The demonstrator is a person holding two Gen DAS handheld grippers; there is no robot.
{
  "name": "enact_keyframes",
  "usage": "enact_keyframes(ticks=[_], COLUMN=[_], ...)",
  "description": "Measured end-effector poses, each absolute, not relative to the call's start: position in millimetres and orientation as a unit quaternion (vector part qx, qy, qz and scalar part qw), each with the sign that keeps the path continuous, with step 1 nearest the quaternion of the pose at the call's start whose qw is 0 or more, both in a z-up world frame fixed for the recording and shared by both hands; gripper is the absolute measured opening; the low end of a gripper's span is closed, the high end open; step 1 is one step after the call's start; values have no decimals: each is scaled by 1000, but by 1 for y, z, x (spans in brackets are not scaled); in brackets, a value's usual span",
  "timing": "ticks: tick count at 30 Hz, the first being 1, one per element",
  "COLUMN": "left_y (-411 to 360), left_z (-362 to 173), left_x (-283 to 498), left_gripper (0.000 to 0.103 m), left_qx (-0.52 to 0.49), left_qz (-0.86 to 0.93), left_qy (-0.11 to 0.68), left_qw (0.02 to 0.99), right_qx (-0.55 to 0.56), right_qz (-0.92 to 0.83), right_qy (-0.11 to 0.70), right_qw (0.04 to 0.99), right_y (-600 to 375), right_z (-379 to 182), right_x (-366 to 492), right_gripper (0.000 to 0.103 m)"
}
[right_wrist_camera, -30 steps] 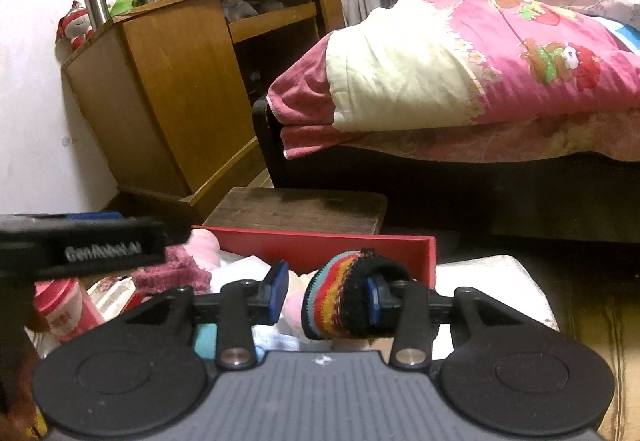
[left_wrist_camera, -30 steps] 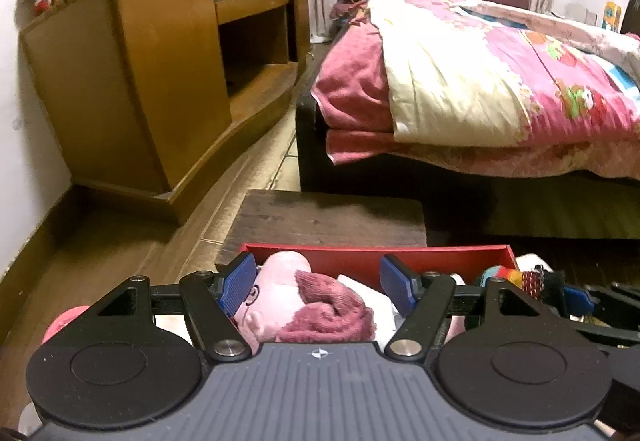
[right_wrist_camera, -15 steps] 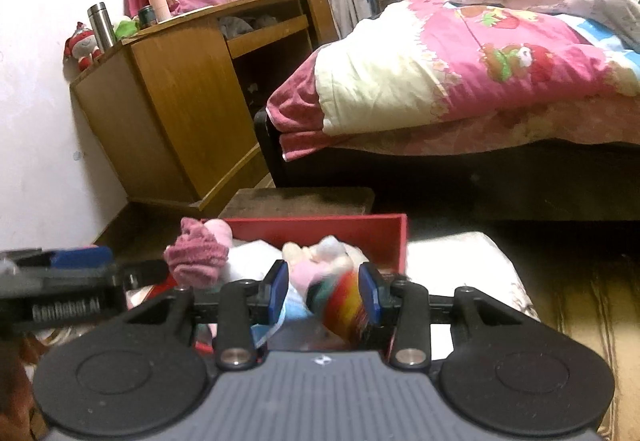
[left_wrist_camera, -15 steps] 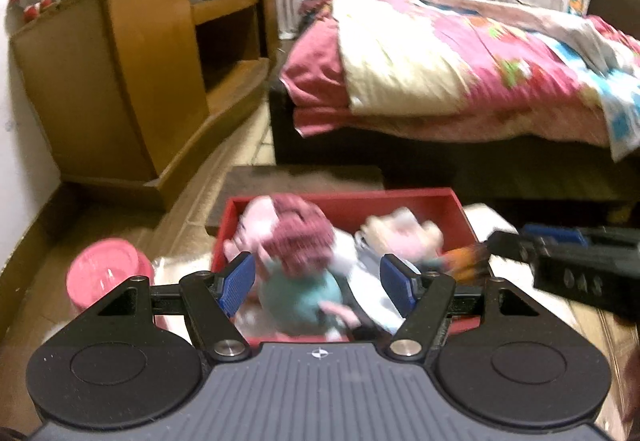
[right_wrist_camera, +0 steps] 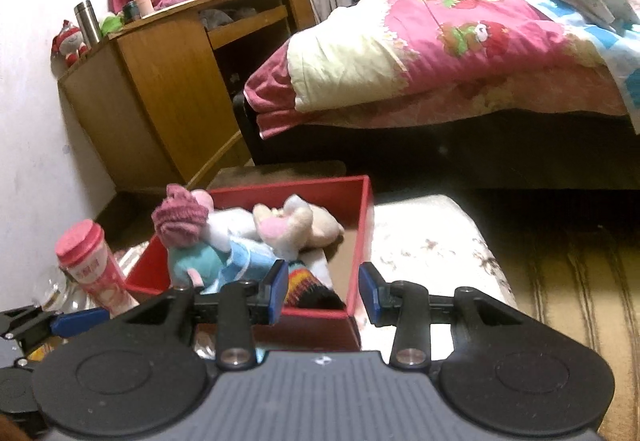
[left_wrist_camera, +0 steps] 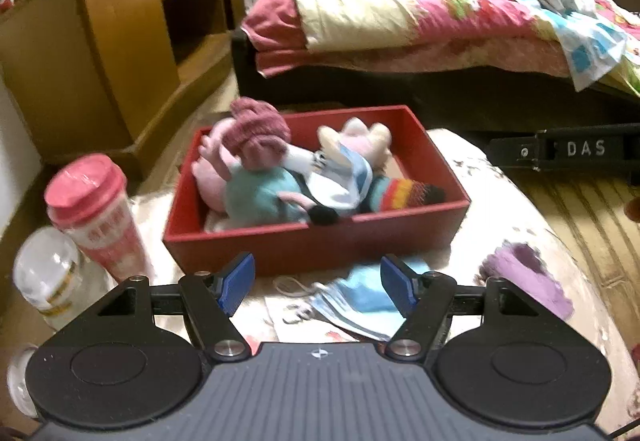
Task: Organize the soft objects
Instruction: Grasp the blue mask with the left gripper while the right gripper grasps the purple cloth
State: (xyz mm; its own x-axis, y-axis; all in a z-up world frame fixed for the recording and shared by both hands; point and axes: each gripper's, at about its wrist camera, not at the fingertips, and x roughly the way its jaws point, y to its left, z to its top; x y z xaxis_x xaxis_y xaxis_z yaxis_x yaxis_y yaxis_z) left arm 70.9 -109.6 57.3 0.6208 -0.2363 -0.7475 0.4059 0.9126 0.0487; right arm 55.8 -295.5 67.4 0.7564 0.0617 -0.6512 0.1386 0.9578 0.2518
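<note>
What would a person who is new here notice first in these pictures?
First the red box in the middle of the pale cushion, heaped with soft toys and a striped knit sock. Then the pink quilt on the bed behind, and the pink-lidded cup left of the box.

A pale floral-patterned cushioned surface (left_wrist_camera: 472,169) is seen carrying a red box (left_wrist_camera: 320,245) at its middle. A pink-lidded cup (left_wrist_camera: 94,209) and a clear bottle (left_wrist_camera: 48,273) are stood to the box's left, while a blue cloth (left_wrist_camera: 360,297) and a purple knitted piece (left_wrist_camera: 528,277) are laid in front of it.
</note>
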Motion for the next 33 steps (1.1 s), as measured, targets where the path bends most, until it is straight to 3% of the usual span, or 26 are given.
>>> enact_keyframes(ticks=[18, 33], left_y=[-118, -138], left_z=[28, -3], left_x=[60, 95], left_gripper=[72, 73], left_qx=[133, 130], left_qz=[-185, -178], left_qy=[415, 464], left_qw=[881, 858], right_qx=[98, 92], right_qz=[-26, -24], right_qy=[420, 460], right_qw=[902, 883], right_y=[-298, -309], right_z=[31, 7], right_x=[29, 29], right_gripper=[26, 26])
